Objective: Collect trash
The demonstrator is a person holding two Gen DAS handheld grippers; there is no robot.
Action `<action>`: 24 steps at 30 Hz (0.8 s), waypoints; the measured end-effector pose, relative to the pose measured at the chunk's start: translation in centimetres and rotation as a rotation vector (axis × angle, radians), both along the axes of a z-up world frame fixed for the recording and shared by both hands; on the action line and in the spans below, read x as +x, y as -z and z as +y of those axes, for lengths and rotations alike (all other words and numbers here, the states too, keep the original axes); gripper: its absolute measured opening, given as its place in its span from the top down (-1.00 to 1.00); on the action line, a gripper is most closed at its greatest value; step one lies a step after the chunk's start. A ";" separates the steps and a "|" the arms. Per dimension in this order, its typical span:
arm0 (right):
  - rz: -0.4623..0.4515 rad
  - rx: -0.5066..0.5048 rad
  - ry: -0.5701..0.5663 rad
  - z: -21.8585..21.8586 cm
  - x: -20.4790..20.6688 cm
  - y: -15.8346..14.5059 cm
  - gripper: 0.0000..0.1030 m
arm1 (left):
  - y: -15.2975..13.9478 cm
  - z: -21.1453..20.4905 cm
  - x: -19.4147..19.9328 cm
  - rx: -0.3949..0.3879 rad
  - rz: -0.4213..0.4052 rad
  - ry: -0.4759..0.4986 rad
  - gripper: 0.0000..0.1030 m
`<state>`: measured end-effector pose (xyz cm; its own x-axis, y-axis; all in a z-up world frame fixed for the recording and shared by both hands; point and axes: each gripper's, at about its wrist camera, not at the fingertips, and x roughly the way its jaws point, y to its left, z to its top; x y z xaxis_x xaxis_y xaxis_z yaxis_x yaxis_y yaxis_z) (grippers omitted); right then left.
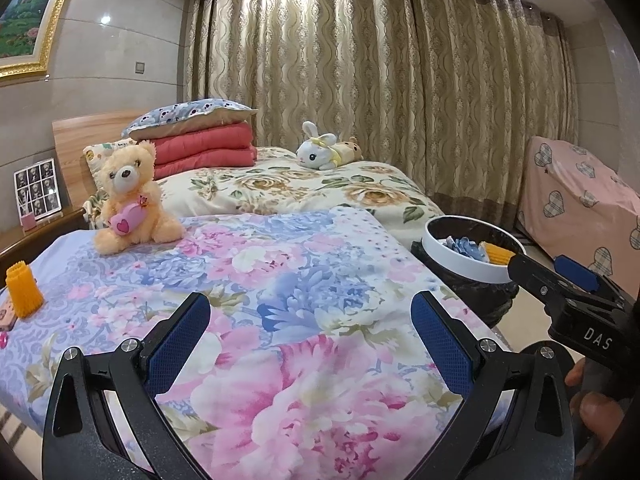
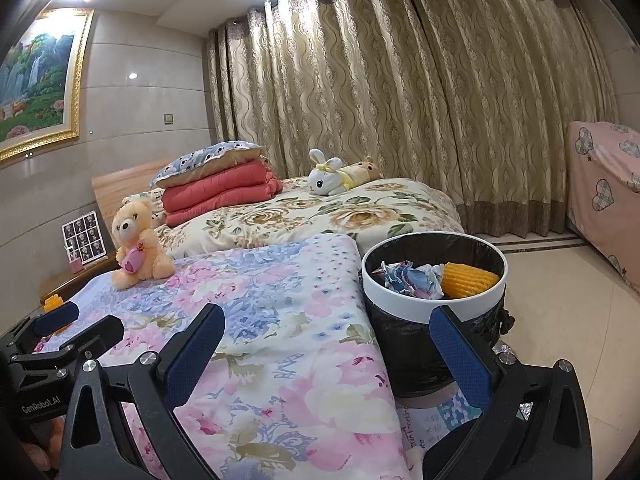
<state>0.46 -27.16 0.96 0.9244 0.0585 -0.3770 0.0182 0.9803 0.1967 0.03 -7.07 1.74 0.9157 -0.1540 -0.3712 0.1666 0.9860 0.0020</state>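
Note:
A white-rimmed trash bin (image 2: pixel 404 305) with a black liner stands on the floor by the bed; it also shows in the left wrist view (image 1: pixel 460 260). Inside lie crumpled paper (image 2: pixel 404 278) and an orange foam net (image 2: pixel 468 280). Another orange foam net (image 1: pixel 23 289) stands on the floral bedspread at the far left, and shows small in the right wrist view (image 2: pixel 54 303). My left gripper (image 1: pixel 310 312) is open and empty above the bedspread. My right gripper (image 2: pixel 326 326) is open and empty, just short of the bin's near rim.
A peach teddy bear (image 1: pixel 132 196) sits on the bedspread (image 1: pixel 280 280). Folded red quilts with a pillow (image 1: pixel 204 148) and a white rabbit toy (image 1: pixel 324 148) lie farther back. Curtains (image 1: pixel 400 80) hang behind. A pink covered piece of furniture (image 1: pixel 580 192) stands at right. A small flat object (image 1: pixel 6 316) lies beside the left net.

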 end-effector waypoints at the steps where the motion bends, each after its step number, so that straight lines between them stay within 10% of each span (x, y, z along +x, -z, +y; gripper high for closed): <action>1: 0.000 0.000 0.001 0.0 0.0 0.0 -1.00 | 0.0 0.0 0.0 0.000 0.000 0.001 -0.99; 24: 0.003 0.014 0.004 -0.2 -0.1 -0.1 -1.00 | 0.2 0.2 0.1 -0.012 0.014 0.006 -0.99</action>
<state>0.32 -27.36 1.07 0.9234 0.0605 -0.3791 0.0223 0.9774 0.2103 0.17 -6.85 1.56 0.9097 -0.1635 -0.3817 0.1721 0.9850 -0.0117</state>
